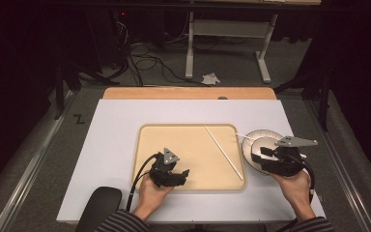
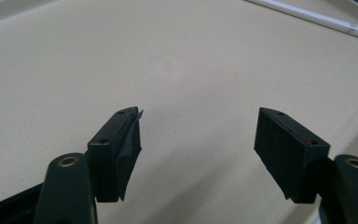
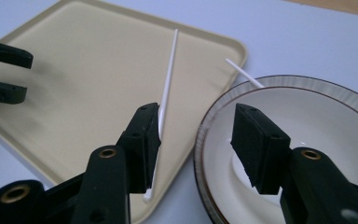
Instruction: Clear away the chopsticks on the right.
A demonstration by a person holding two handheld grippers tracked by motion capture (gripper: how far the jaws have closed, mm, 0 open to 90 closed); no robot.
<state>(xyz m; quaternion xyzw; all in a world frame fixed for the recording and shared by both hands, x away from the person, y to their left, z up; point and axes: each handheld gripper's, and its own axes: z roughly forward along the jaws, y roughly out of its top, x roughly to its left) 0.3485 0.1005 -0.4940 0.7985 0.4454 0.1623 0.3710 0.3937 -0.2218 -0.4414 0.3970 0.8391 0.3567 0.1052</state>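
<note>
In the high view, the left gripper (image 1: 181, 175) is held over the lower left part of the beige tray (image 1: 147, 133), while the right gripper (image 1: 258, 157) is seen at the white bowl (image 1: 258, 137), right of centre; a white stick (image 1: 223, 152) lies diagonally across the tray's right side. In the left gripper view, the jaws are spread wide over bare tray, with nothing held. In the right gripper view, the jaws are parted and empty, set astride the bowl's near rim (image 3: 200, 135).

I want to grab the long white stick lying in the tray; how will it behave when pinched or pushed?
The white stick looks thin and round, so it probably rolls or skids on the smooth tray if pushed. It lies flat, so pinching may be fiddly. It seems light and straight, likely fairly stiff.
</note>
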